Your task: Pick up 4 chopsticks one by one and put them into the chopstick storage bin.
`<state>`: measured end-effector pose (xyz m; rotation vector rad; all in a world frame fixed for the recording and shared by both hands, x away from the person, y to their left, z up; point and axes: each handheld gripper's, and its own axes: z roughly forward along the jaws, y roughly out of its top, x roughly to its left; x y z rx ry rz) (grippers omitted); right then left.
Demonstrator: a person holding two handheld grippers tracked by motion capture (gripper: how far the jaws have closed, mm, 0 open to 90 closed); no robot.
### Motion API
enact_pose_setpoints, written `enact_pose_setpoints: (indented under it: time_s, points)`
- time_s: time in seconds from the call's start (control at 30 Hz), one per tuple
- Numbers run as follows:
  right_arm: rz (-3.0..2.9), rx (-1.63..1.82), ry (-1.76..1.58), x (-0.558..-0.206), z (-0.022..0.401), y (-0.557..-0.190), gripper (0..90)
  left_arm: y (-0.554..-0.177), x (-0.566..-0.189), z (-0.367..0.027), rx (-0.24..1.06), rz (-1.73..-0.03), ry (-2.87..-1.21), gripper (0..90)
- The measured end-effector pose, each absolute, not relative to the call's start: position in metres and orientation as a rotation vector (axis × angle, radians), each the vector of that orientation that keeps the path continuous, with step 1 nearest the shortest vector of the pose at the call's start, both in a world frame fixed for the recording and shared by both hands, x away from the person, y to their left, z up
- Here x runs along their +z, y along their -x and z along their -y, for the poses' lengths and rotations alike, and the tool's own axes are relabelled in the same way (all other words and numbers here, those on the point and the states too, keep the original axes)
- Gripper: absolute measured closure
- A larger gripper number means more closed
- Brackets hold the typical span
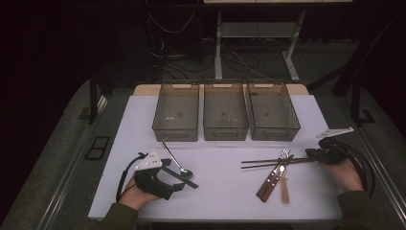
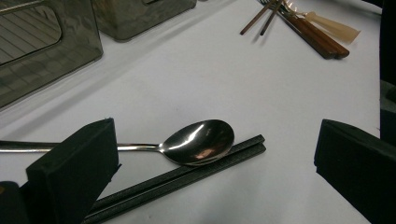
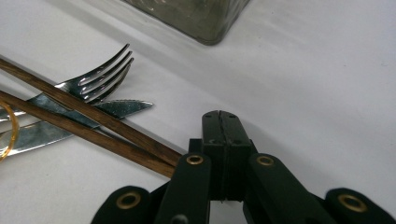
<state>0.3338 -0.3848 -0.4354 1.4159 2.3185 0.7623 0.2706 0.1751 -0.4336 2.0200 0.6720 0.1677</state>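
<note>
High view: unlabelled spoon by L gripper (jaws apart).

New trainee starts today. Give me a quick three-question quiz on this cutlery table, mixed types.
1. True or false: the right gripper has its fingers pressed together with nothing between them.
2. What rests against the bowl of the spoon in front of the left gripper? A) a fork B) black chopsticks C) a knife
3. How many bins stand in the row at the far side of the table?

Key
1. True
2. B: the black chopsticks lie alongside it, touching the bowl.
3. Three, side by side.
</note>
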Motion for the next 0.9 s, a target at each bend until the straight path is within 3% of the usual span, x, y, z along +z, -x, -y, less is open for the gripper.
enact_pose_setpoints:
  time_s: [0.9]
  points:
    - [-2.398, 0.743, -1.367, -0.438, 0.382, -0.315, 90.0, -0.27, -0.434, -0.175, 0.165, -0.67, -2.021, 0.0]
